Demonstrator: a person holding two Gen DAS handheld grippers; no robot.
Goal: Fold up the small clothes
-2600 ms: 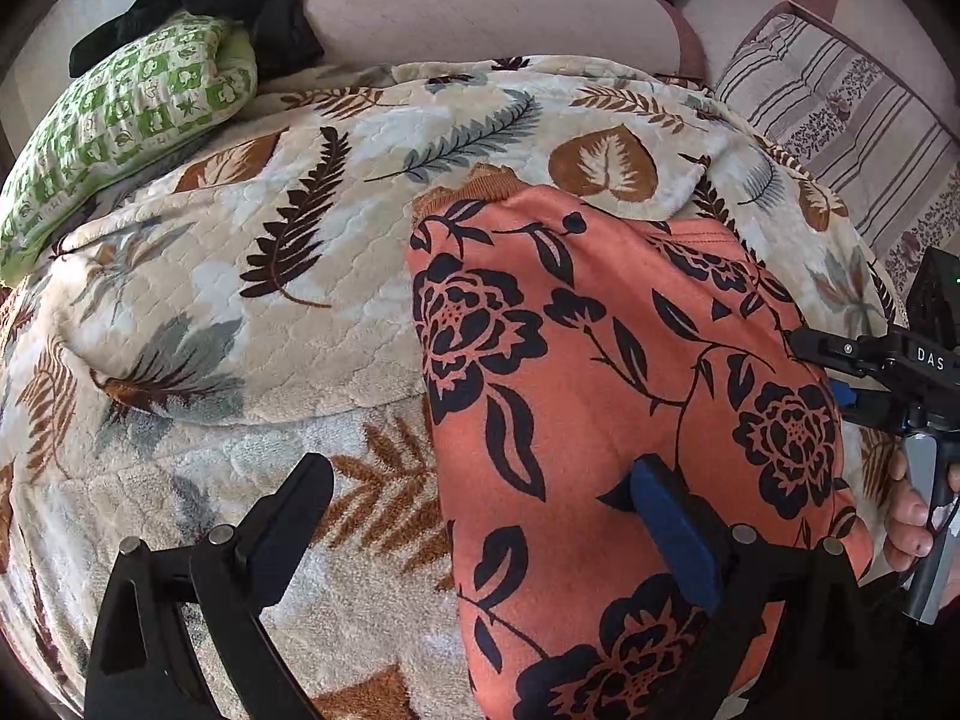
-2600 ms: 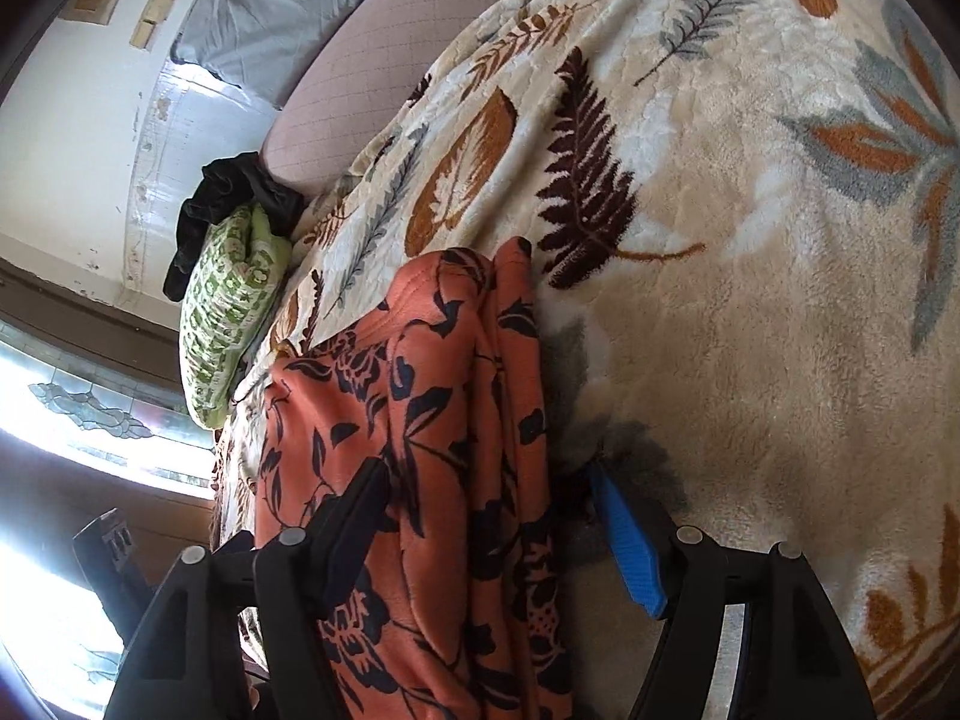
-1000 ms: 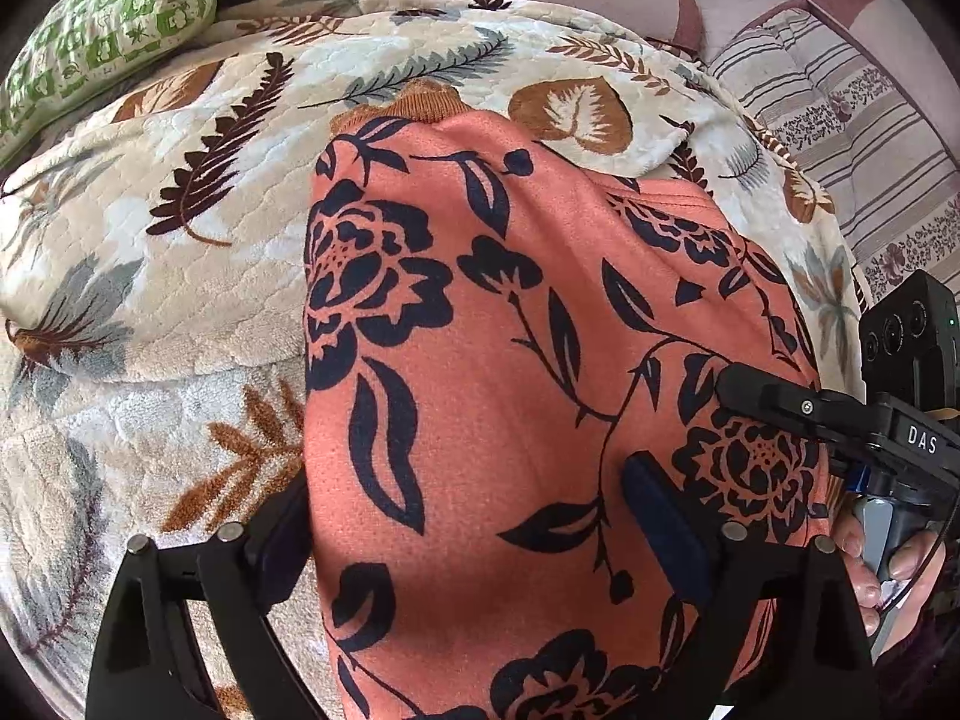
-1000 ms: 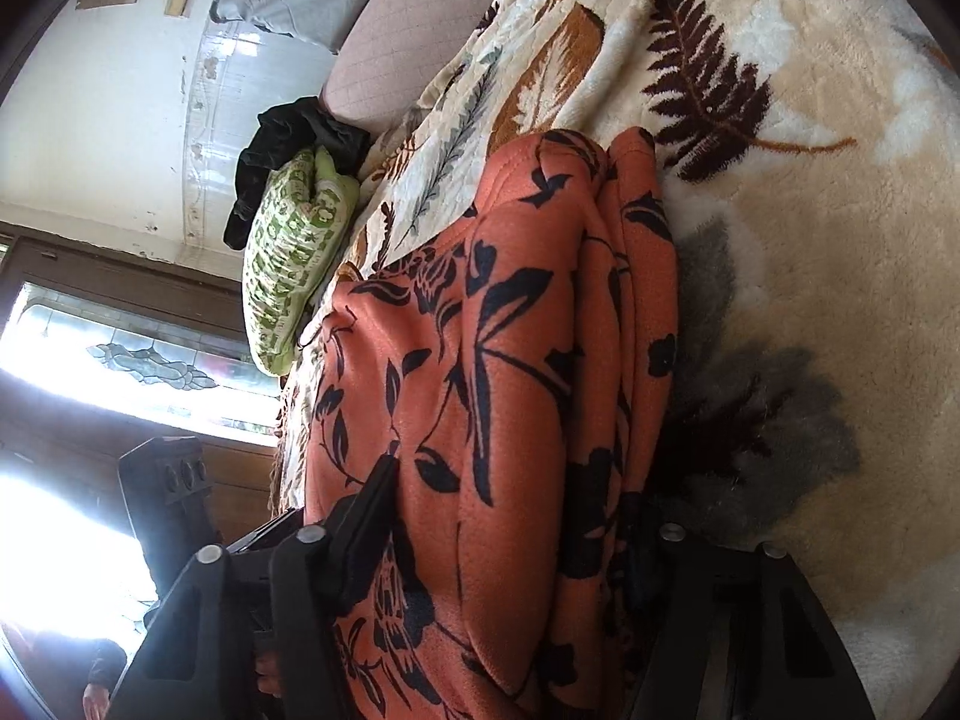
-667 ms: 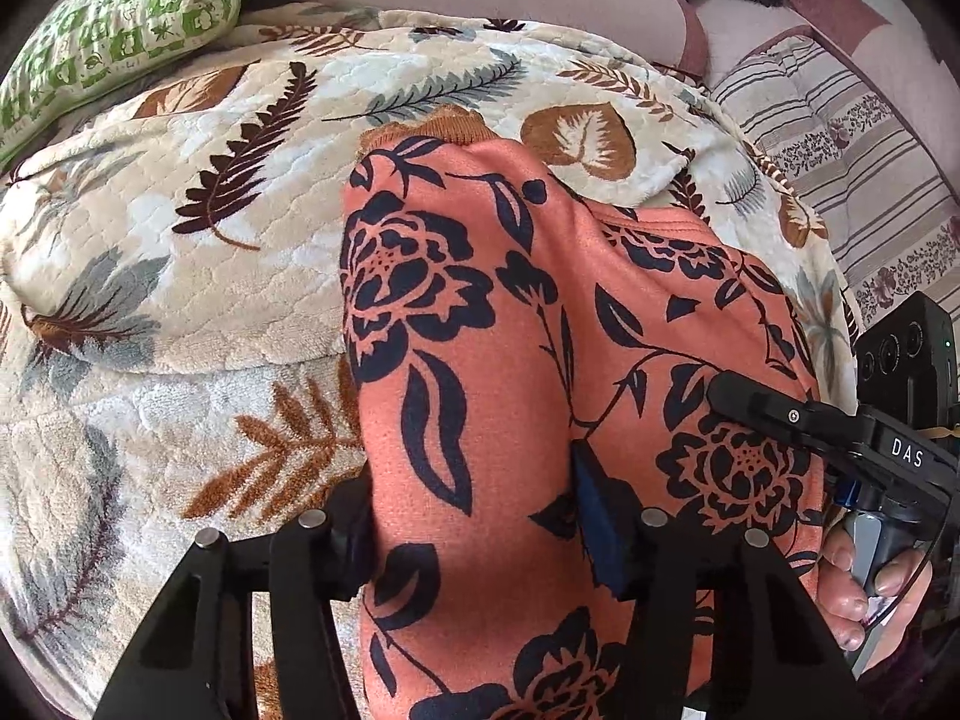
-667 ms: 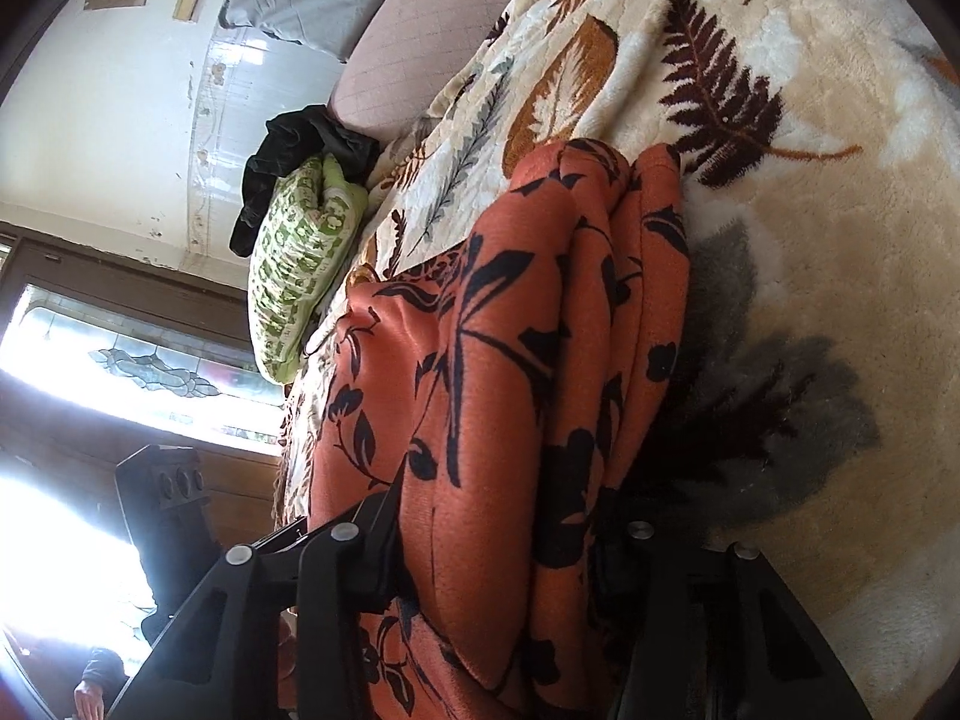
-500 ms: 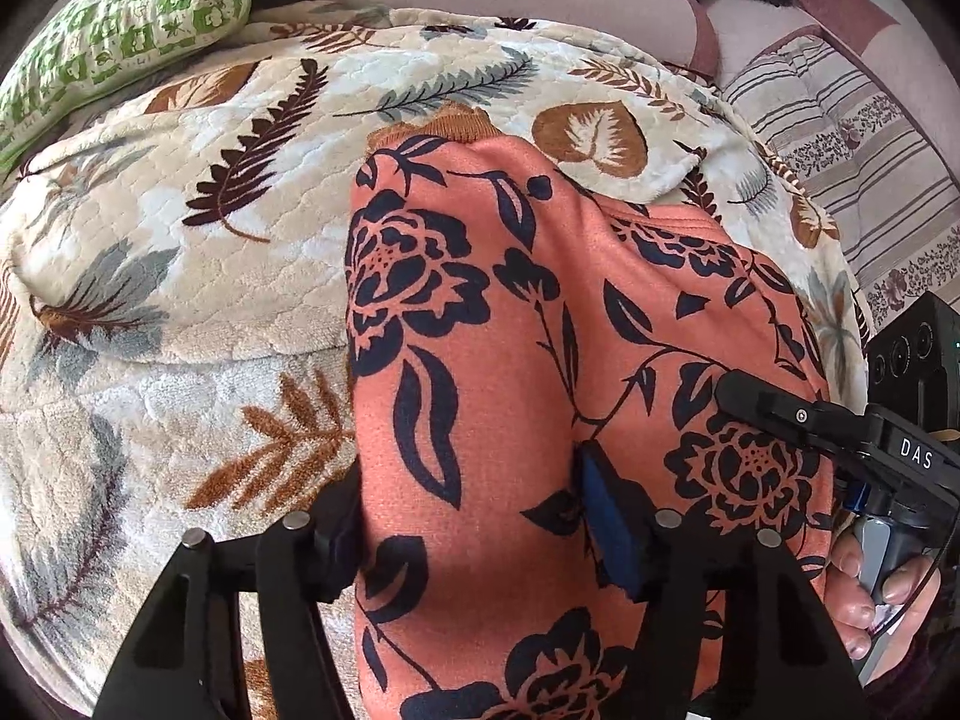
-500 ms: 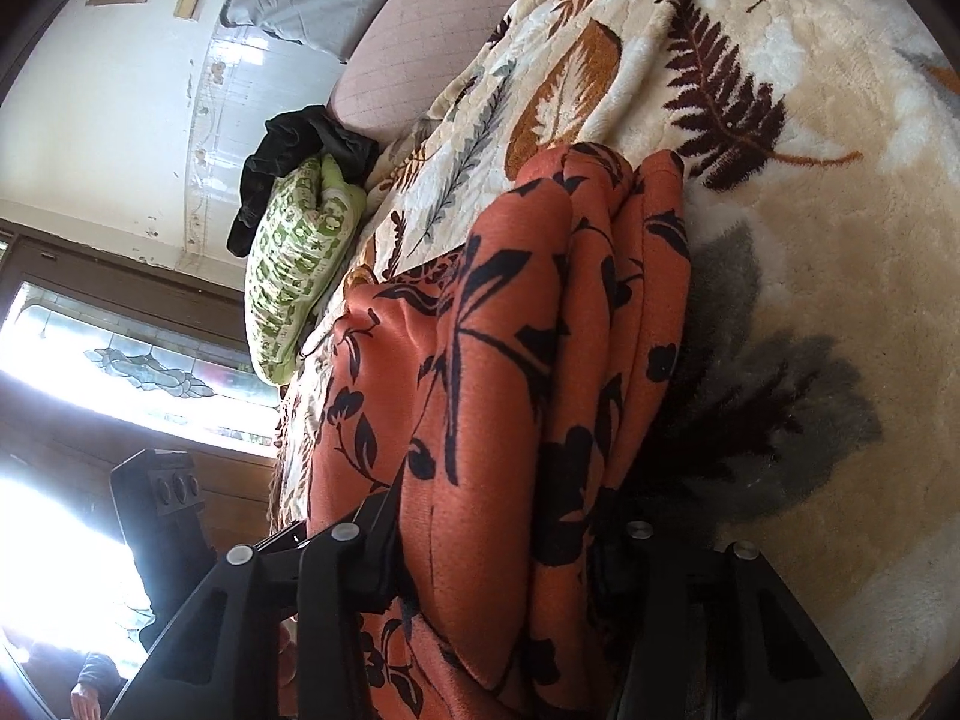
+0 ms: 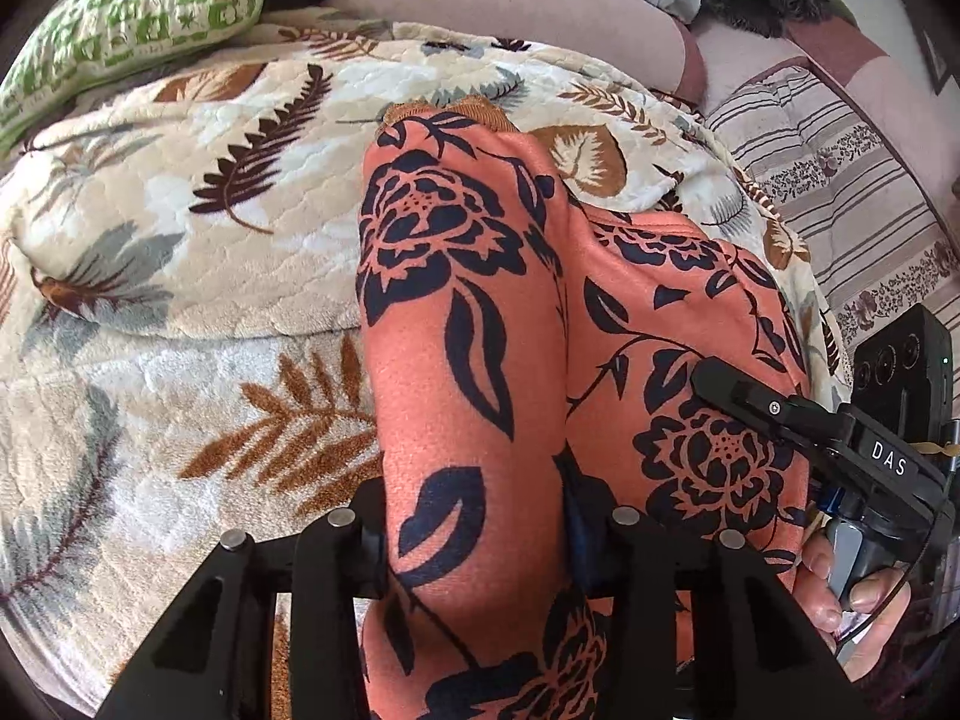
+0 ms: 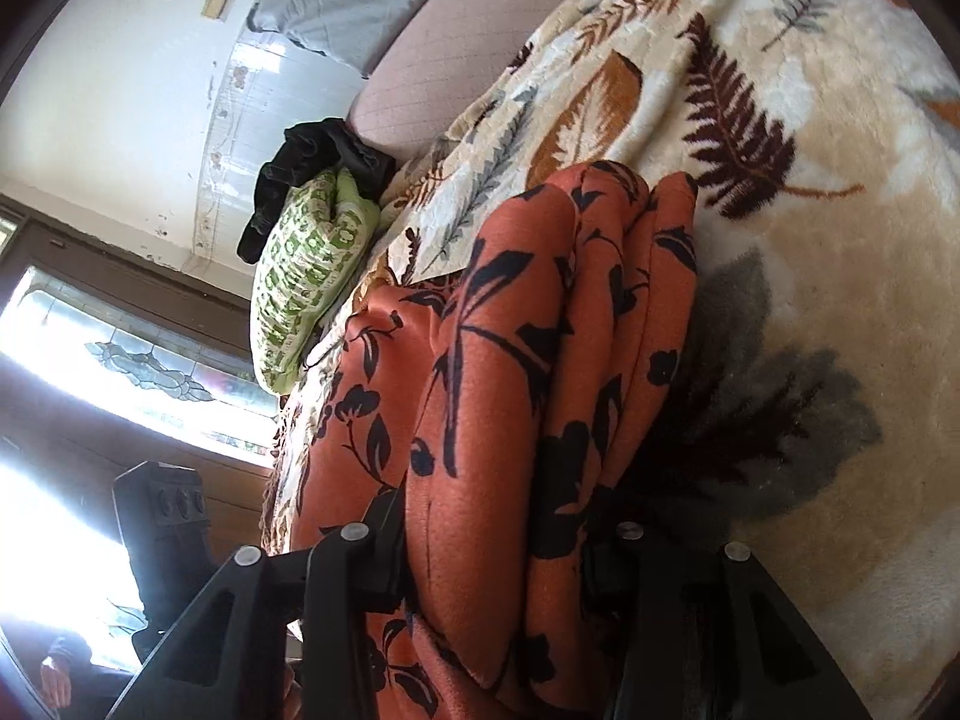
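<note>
Left claw (image 9: 474, 534) closing on orange floral garment (image 9: 468, 312), leaf-print blanket (image 9: 180, 228)

The garment (image 9: 468, 312) lies on the blanket (image 9: 180, 252) in front of me, its near edge running between the fingers of my left gripper (image 9: 480, 540) and my right gripper (image 10: 498, 546), which stand side by side along that edge. Beyond the blanket on the far left sits a pillow (image 9: 132, 18), with a dark cloth (image 10: 312, 162) just behind it. A striped cushion (image 9: 852, 180) lies off to the right.
</note>
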